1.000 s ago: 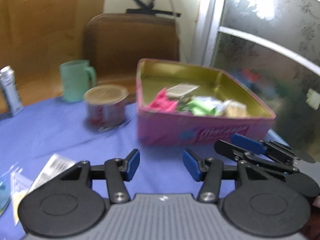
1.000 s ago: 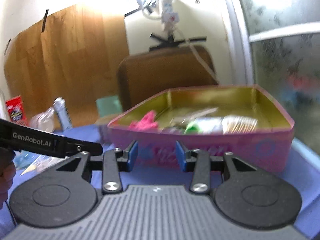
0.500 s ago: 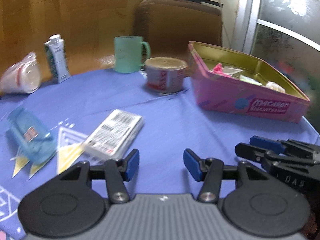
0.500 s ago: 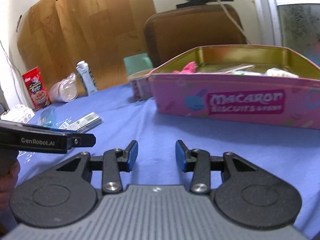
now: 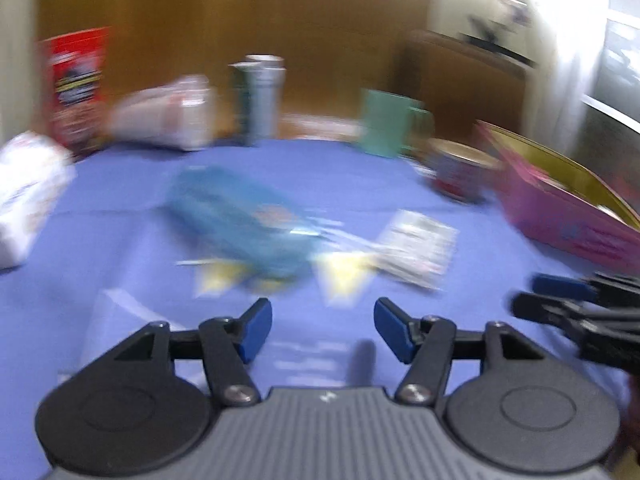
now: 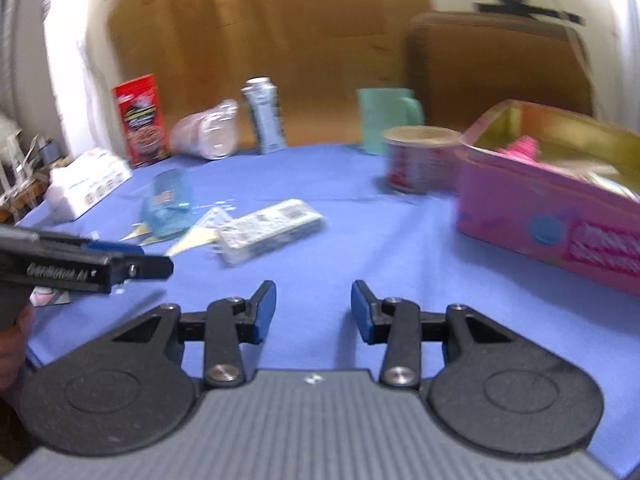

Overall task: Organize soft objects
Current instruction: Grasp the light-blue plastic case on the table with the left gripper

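Note:
My left gripper (image 5: 323, 328) hovers over the blue tablecloth with its jaws opening and nothing between them. Just ahead of it lie a blue soft packet (image 5: 240, 224), a yellow-white sachet (image 5: 344, 272) and a white printed packet (image 5: 416, 246), all blurred. My right gripper (image 6: 313, 308) stands open and empty, with the white packet (image 6: 272, 228) and the blue packet (image 6: 168, 204) ahead to its left. The pink tin (image 6: 552, 208) with pink and pale soft items inside sits at the right. The left gripper (image 6: 120, 260) shows at the left edge of the right wrist view.
Along the table's back stand a green mug (image 6: 384, 120), a red lidded tub (image 6: 420, 160), a small carton (image 6: 264, 116), a clear plastic bag (image 6: 208, 136) and a red box (image 6: 140, 120). A white pack (image 6: 88, 184) lies far left. A brown chair (image 6: 496, 68) stands behind.
Both views have swung left, away from the pink tin and toward the loose packets on the cloth. The left gripper's jaws have widened. The right gripper's jaws look unchanged.

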`<action>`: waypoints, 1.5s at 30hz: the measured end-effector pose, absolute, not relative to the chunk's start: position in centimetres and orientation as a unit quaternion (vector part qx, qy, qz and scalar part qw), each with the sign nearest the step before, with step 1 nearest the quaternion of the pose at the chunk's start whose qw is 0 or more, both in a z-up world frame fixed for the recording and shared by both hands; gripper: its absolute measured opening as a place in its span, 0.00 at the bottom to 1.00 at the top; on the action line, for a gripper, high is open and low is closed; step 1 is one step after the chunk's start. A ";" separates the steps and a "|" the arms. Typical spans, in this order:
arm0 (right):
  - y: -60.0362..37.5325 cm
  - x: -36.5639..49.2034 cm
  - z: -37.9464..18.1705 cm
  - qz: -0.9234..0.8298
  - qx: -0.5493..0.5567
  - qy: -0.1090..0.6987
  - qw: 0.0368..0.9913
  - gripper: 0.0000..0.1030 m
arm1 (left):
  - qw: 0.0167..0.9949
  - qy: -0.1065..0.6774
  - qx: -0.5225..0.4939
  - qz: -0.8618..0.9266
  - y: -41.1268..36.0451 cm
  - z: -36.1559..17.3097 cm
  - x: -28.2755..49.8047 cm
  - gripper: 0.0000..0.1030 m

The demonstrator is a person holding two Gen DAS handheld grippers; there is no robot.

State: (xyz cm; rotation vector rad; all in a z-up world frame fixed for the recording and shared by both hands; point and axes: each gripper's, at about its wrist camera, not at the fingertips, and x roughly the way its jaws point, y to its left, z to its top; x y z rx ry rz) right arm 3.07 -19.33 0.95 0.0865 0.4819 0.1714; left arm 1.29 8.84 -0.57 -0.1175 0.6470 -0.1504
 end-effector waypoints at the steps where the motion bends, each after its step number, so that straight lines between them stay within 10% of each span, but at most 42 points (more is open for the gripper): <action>1: -18.5 3.5 1.3 0.095 0.031 0.237 0.966 0.43 | 0.943 0.320 -0.071 -0.051 10.2 -0.7 1.7 0.56; 7: -13.4 8.3 2.8 0.168 -0.020 0.232 0.958 0.60 | 0.952 0.278 -0.112 0.065 15.6 -1.6 1.7 0.57; 17: -6.6 16.4 1.7 0.225 -0.051 0.285 0.930 0.56 | 0.950 0.261 -0.163 0.056 16.6 -1.2 0.9 0.60; 45: -25.2 -2.5 0.0 0.159 -0.053 0.261 0.951 0.64 | 0.903 0.348 -0.120 -0.221 2.1 0.2 1.6 0.75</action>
